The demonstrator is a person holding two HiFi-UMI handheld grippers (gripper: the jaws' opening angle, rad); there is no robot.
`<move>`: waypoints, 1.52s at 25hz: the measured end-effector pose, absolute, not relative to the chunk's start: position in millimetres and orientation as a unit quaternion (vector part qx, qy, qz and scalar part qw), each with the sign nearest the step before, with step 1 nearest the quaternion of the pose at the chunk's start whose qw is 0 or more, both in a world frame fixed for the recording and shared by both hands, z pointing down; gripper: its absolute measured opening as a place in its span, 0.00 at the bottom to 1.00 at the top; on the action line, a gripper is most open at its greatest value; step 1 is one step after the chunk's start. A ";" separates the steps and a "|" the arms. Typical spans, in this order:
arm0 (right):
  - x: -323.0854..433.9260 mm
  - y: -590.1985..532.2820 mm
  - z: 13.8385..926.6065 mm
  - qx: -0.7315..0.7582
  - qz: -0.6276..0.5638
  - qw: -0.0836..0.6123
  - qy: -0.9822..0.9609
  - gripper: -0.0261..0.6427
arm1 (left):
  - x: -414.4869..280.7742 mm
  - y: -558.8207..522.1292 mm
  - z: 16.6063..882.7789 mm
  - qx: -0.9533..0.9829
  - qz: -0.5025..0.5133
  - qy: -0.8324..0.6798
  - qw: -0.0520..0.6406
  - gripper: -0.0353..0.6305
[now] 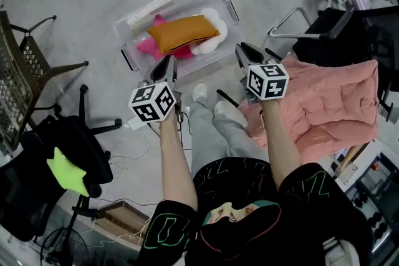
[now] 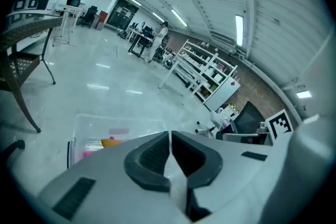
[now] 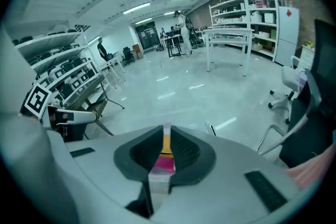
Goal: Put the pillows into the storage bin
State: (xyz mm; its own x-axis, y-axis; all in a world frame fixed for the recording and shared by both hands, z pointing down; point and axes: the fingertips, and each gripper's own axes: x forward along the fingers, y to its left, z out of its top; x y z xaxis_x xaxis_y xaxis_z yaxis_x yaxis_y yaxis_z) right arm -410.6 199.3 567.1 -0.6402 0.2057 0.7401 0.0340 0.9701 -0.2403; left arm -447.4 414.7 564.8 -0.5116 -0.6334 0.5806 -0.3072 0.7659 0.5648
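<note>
A clear storage bin (image 1: 133, 23) stands on the floor ahead of me. In it lie an orange pillow (image 1: 182, 33), a pink pillow (image 1: 149, 47) and a white pillow (image 1: 215, 28). My left gripper (image 1: 169, 60) hovers at the bin's near edge, jaws together and empty; its own view shows the left gripper (image 2: 170, 136) above the bin (image 2: 94, 123). My right gripper (image 1: 243, 50) hangs right of the bin, jaws nearly touching, holding nothing. Through the right gripper (image 3: 166, 134) slit the orange pillow (image 3: 166, 145) shows. A green star pillow (image 1: 67, 171) rests on a black chair. A pink quilted cushion (image 1: 330, 103) lies at right.
A wicker chair (image 1: 19, 71) and a black office chair (image 1: 37, 152) stand at left. More office chairs (image 1: 336, 28) crowd the right behind the pink cushion. Cables (image 1: 134, 146) trail on the floor by the person's legs (image 1: 209, 128).
</note>
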 end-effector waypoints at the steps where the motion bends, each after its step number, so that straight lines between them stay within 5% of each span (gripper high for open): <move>1: -408.9 198.7 558.6 -0.066 0.106 0.410 -0.903 0.08 | -445.1 410.4 555.0 0.286 -0.206 -0.847 0.399 0.04; 24: -360.3 150.1 246.4 -0.120 0.072 0.119 -0.983 0.04 | -394.5 297.6 240.3 0.340 -0.068 -0.929 0.125 0.04; 38: -315.7 116.1 156.7 -0.123 0.040 0.023 -0.991 0.04 | -347.6 278.9 152.4 0.309 -0.020 -0.950 0.021 0.04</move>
State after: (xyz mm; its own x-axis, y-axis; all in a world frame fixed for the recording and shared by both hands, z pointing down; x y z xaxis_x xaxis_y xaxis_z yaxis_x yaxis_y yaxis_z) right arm -315.7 116.1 156.7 -0.9684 0.2466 0.0362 0.2429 0.9663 -0.0856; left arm -347.6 278.9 152.4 -0.8076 -0.5891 0.0276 -0.5874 0.8077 0.0512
